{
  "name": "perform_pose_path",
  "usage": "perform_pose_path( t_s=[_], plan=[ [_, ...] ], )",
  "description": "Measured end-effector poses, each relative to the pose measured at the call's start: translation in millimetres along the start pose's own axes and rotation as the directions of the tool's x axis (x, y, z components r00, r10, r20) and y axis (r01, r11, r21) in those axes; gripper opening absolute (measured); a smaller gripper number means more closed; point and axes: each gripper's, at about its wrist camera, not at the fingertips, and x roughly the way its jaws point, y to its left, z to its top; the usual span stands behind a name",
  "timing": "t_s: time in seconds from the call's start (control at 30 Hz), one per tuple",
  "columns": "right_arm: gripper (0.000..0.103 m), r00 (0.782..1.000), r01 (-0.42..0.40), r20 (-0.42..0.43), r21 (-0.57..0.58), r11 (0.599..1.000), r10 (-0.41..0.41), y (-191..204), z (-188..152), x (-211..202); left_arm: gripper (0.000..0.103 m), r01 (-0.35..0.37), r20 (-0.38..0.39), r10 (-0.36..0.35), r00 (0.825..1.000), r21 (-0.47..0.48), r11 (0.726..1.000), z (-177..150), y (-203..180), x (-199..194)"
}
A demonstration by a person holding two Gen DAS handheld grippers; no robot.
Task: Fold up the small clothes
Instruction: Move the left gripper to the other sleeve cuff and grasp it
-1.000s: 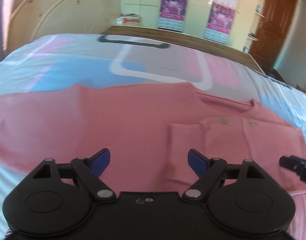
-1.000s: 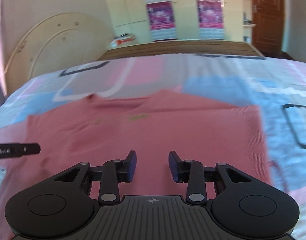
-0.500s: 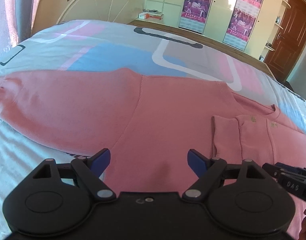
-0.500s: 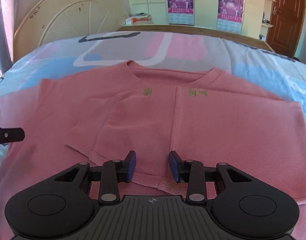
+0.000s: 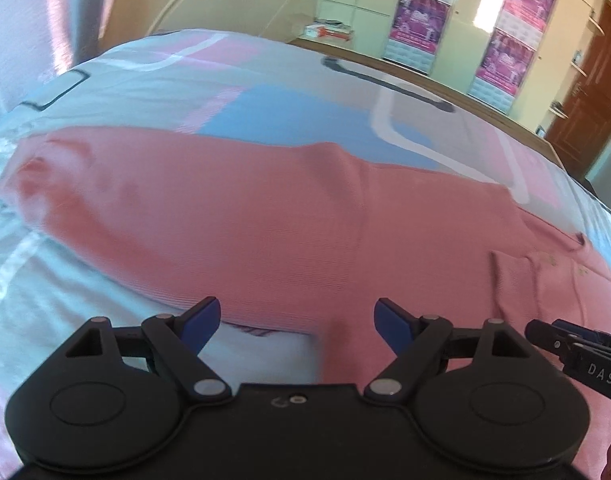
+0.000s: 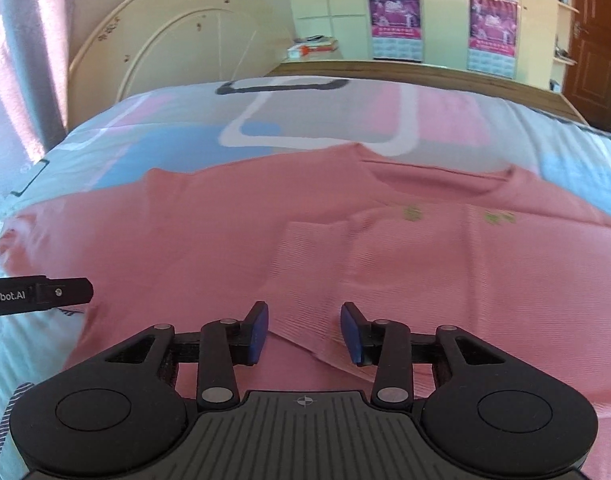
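A pink knit sweater (image 5: 265,216) lies flat on the bed, its left sleeve spread out to the left and its right sleeve (image 6: 317,264) folded across the chest. My left gripper (image 5: 297,322) hovers wide open over the sweater's lower edge below the left sleeve, holding nothing. My right gripper (image 6: 304,330) hangs over the cuff of the folded sleeve, its jaws opening with nothing pressed between them. Each gripper's tip shows in the other's view: the right gripper (image 5: 577,356) at the right edge, the left gripper (image 6: 37,294) at the left edge.
The bed sheet (image 6: 265,120) has pink, blue and grey patches. A cream headboard (image 6: 177,40) stands at the back left, a wooden bed edge (image 6: 425,72) behind. Books (image 6: 313,46) lie on a ledge; posters (image 6: 393,16) and a brown door (image 6: 593,40) are beyond.
Both grippers have swept left across the sweater. The left one now faces the spread left sleeve; the right one sits over the folded sleeve's cuff with its jaws a little wider.
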Motion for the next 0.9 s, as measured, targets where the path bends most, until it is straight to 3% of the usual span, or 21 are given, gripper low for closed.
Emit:
perform_pose_path(
  t_s=[0.3, 0.53, 0.73, 0.83, 0.9],
  plan=[
    [0.041, 1.0, -0.018, -0.02, -0.021, 1.0, 0.018, 27, 8, 24, 0.083, -0.077, 0.005, 0.079, 0.997, -0.172, 0.982, 11, 89, 0],
    [0.041, 0.999, -0.024, -0.03, -0.042, 0.999, 0.023, 41, 9, 34, 0.083, -0.131, 0.001, 0.144, 0.99, -0.403, 0.906, 21, 169, 9],
    [0.041, 0.999, -0.022, -0.032, -0.045, 0.999, 0.021, 47, 12, 42, 0.082, -0.125, 0.046, 0.167, 0.985, -0.482, 0.867, 37, 209, 22],
    [0.041, 0.999, -0.021, -0.031, -0.038, 0.999, 0.02, 46, 14, 45, 0.073, -0.091, 0.088, 0.163, 0.983, -0.536, 0.839, 41, 222, 27],
    [0.041, 0.999, -0.018, -0.027, -0.032, 0.999, 0.017, 45, 14, 46, 0.055, -0.077, 0.113, 0.169, 0.979, -0.56, 0.825, 45, 230, 31]
  ],
)
